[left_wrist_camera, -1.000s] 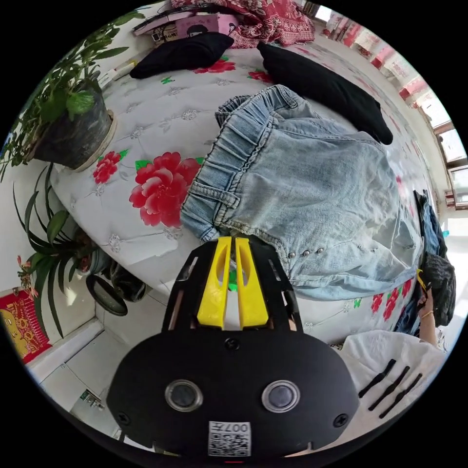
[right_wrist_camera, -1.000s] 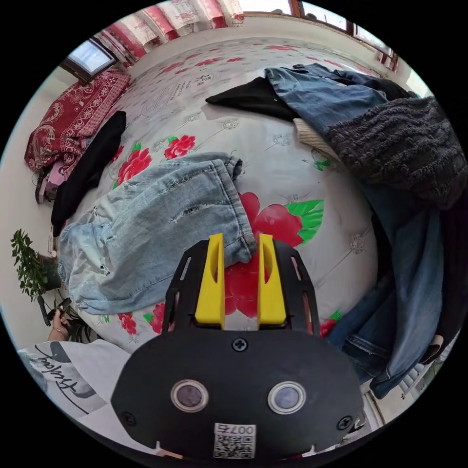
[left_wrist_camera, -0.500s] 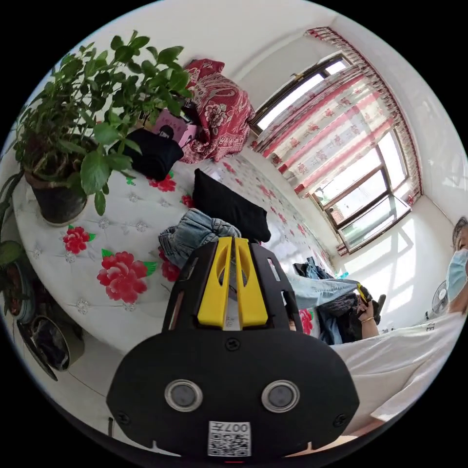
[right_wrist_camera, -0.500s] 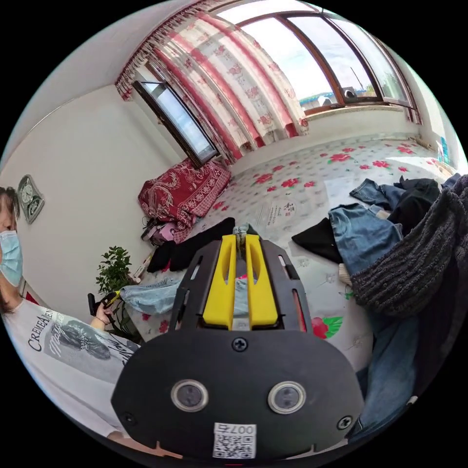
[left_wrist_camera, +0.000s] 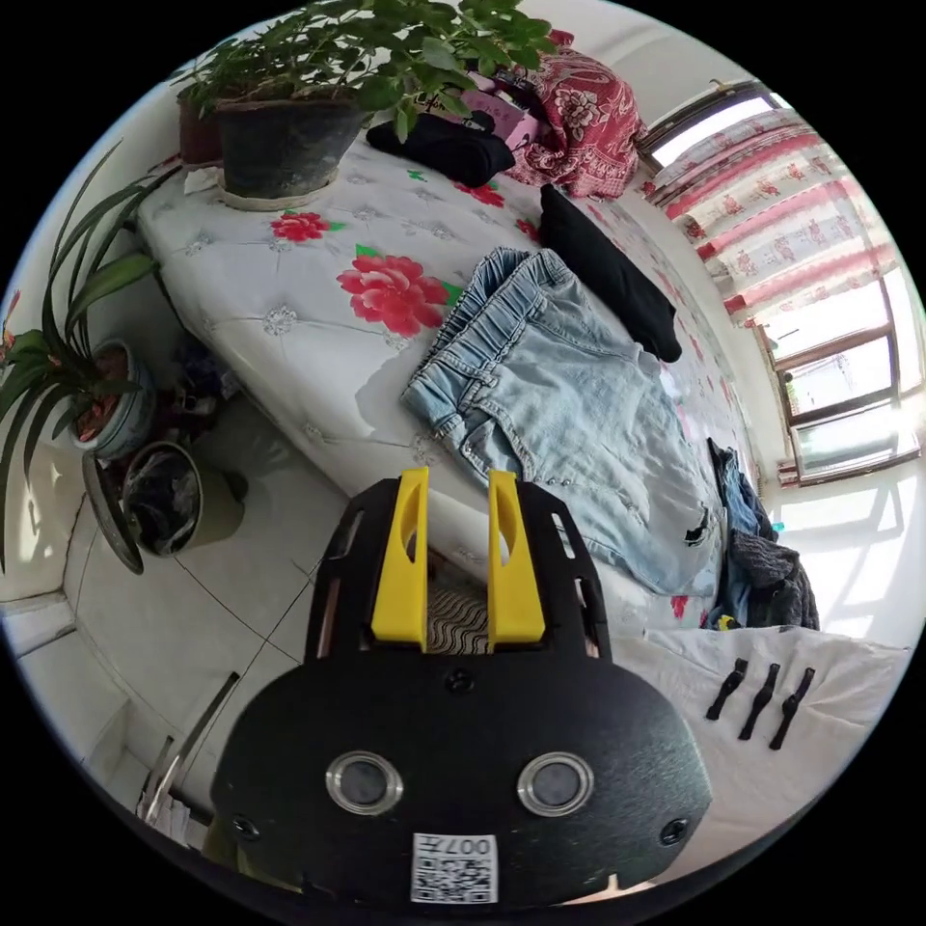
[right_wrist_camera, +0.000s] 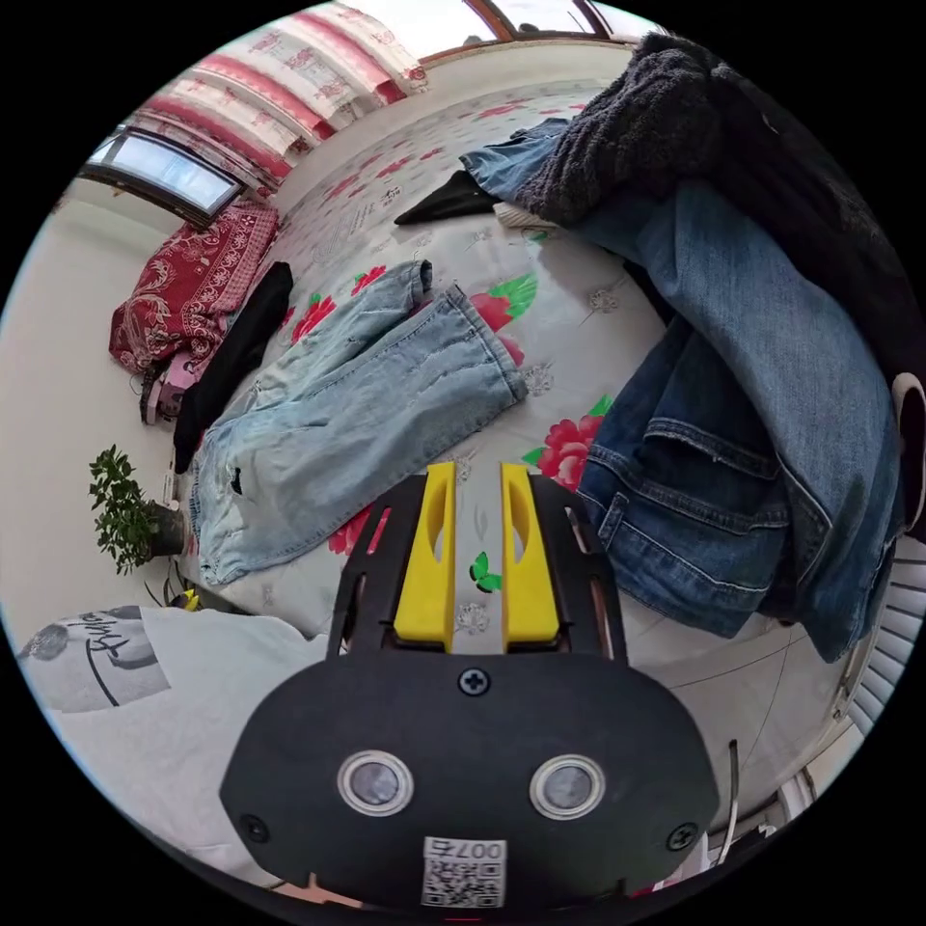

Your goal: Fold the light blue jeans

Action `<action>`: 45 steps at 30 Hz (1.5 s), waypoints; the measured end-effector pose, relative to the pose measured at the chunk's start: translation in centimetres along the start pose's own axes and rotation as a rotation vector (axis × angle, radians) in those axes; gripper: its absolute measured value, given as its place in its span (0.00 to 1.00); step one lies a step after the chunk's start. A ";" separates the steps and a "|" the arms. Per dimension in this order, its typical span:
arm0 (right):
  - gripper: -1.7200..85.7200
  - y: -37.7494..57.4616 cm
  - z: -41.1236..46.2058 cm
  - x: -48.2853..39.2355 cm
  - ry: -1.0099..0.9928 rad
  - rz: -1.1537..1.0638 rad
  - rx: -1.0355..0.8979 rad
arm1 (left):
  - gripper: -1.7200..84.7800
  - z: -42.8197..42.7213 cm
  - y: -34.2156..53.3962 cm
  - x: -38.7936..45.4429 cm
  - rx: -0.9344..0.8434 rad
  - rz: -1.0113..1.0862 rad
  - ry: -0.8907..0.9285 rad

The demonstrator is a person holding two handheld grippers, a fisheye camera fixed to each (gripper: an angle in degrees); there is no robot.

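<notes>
In the left gripper view, spiky-leaved plants in a pot (left_wrist_camera: 101, 405) are seen at the far left on the tiled floor (left_wrist_camera: 193, 617), with a dark bin (left_wrist_camera: 169, 497) just beside them. A leafy potted plant (left_wrist_camera: 280, 125) stands on the corner of the floral bed cover (left_wrist_camera: 289, 289). The left gripper (left_wrist_camera: 455, 482) is held off the bed's edge above the floor, its yellow jaws spread apart with nothing between them. Just beyond it, the light blue jeans (left_wrist_camera: 569, 405) are laid flat on the bed cover, the elastic waistband nearest the potted plant and the legs running away towards the right. A black cushion (left_wrist_camera: 608, 275) lies just beside the jeans on their far side, and a red patterned blanket (left_wrist_camera: 584, 121) is bundled behind it. A pile of dark clothes (left_wrist_camera: 762, 569) is seen past the leg ends, and a white shirt (left_wrist_camera: 772, 733) at lower right.

In the right gripper view, the white shirt (right_wrist_camera: 164, 694) sits at lower left and the jeans (right_wrist_camera: 357, 405) are spread across the bed, hems towards the middle. The right gripper (right_wrist_camera: 477, 473) hovers near the hems without touching them, jaws parted and empty. To the right, darker blue jeans (right_wrist_camera: 733, 415) are heaped and hang over the bed's edge, with a dark grey knitted garment (right_wrist_camera: 637, 125) on top of them.
</notes>
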State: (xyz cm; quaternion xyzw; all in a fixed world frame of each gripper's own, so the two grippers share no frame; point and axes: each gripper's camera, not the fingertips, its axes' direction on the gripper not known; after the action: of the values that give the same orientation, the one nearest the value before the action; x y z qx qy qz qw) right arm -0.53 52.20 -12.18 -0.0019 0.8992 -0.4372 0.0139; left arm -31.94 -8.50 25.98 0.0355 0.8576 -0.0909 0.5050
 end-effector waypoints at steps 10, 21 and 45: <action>0.11 -7.0 5.1 -4.5 0.178 -0.028 0.016 | 0.11 8.4 -5.9 6.3 -0.094 0.085 -0.326; 0.03 -6.7 13.4 -7.9 0.457 -0.143 -0.109 | 0.05 7.7 -5.9 9.0 -0.218 0.266 -0.402; 0.13 -18.8 12.0 -12.8 0.158 -0.061 0.075 | 0.15 11.2 -22.5 19.1 -0.104 0.412 -0.235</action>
State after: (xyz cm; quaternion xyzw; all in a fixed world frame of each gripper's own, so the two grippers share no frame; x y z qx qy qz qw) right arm 12.41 31.34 -4.51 0.0059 0.8800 -0.4697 -0.0703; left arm -35.08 -33.28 6.67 0.1727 0.7711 0.0549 0.6104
